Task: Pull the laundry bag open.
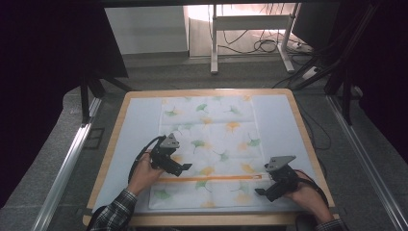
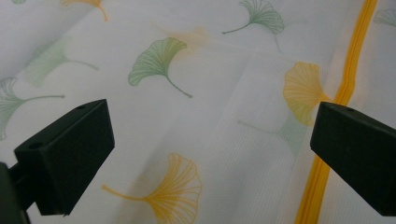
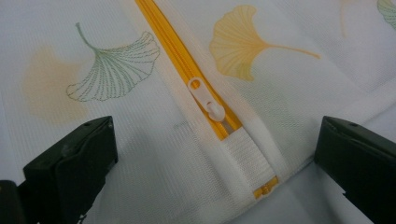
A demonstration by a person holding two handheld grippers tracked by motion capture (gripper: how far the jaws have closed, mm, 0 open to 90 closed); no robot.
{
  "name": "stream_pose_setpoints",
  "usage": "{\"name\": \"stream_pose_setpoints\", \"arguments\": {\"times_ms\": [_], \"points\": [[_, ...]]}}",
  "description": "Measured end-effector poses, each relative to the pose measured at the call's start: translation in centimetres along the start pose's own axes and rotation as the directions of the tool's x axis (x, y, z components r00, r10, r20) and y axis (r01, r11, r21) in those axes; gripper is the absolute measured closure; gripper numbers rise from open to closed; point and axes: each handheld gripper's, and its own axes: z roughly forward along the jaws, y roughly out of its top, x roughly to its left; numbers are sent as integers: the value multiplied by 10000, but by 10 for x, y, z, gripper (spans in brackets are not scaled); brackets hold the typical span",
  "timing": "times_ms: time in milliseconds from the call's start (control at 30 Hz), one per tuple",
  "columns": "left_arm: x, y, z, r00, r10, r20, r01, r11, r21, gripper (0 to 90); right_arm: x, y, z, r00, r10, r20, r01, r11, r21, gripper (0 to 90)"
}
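A white mesh bag (image 1: 211, 144) printed with green and orange ginkgo leaves lies flat on the table. An orange zipper (image 1: 207, 178) runs across its near part. My left gripper (image 1: 185, 167) hovers open over the zipper's left stretch; its view has the mesh (image 2: 187, 116) and the zipper (image 2: 345, 88) between wide jaws. My right gripper (image 1: 260, 191) is open at the zipper's right end. In its view the white zipper pull (image 3: 205, 100) lies on the orange zipper (image 3: 173, 42) midway between the jaws, near the closed end (image 3: 264, 189).
The bag rests on a pale blue mat (image 1: 279, 125) over a wooden table (image 1: 298, 115). Beyond the table stand a white frame (image 1: 250, 29) and cables on the floor (image 1: 269, 45). Dark stands flank both sides.
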Motion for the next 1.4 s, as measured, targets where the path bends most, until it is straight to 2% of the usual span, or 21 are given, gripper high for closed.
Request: {"name": "stream_pose_setpoints", "arguments": {"times_ms": [133,233,467,567,667,700,800,833,900,967,1033,1100,1233,1400], "points": [[-2,2,2,10000,7,-10,-7,10000,18,0,2,2,-1,9998,-193,66,194,9998,-86,0],[-2,3,3,10000,3,39,-3,10000,18,0,3,2,0,9997,-164,-196,161,9997,-158,0],[-9,11,8,9998,76,158,-77,9999,104,0,4,0,2,9995,-290,-129,287,9993,-223,0],[-15,17,12,9993,183,337,-187,9998,116,0,5,-1,2,9996,-245,-107,241,9992,-324,0],[-20,24,18,9964,80,840,-71,9999,-107,6,5,-2,3,9996,-250,-121,246,9991,-356,0],[-22,25,20,9968,111,789,-104,9999,-96,10,5,-2,3,9996,-243,-116,239,9991,-346,0],[-28,29,26,9968,496,630,-500,9987,48,45,5,-2,3,9997,-234,-112,230,9991,-351,0],[-29,30,27,9968,514,611,-517,9987,25,74,5,-2,3,9997,-225,-112,221,9991,-358,0],[-31,33,30,9955,344,878,-331,9993,-156,138,5,-2,3,9997,-236,-117,231,9990,-383,0],[-35,36,32,9943,437,969,-412,9988,-281,197,4,-3,3,9996,-238,-123,233,9989,-410,0],[-40,41,35,9920,583,1119,-543,9978,-379,264,4,-3,3,9996,-242,-126,237,9989,-415,0],[-45,46,40,9868,668,1479,-617,9973,-388,350,4,-3,2,9996,-243,-121,238,9988,-417,0],[-53,54,53,9790,780,1886,-739,9969,-287,441,4,-3,3,9996,-241,-121,235,9988,-422,0],[-64,64,68,9636,852,2535,-780,9962,-384,556,4,-3,3,9996,-242,-123,236,9988,-433,0]]}}
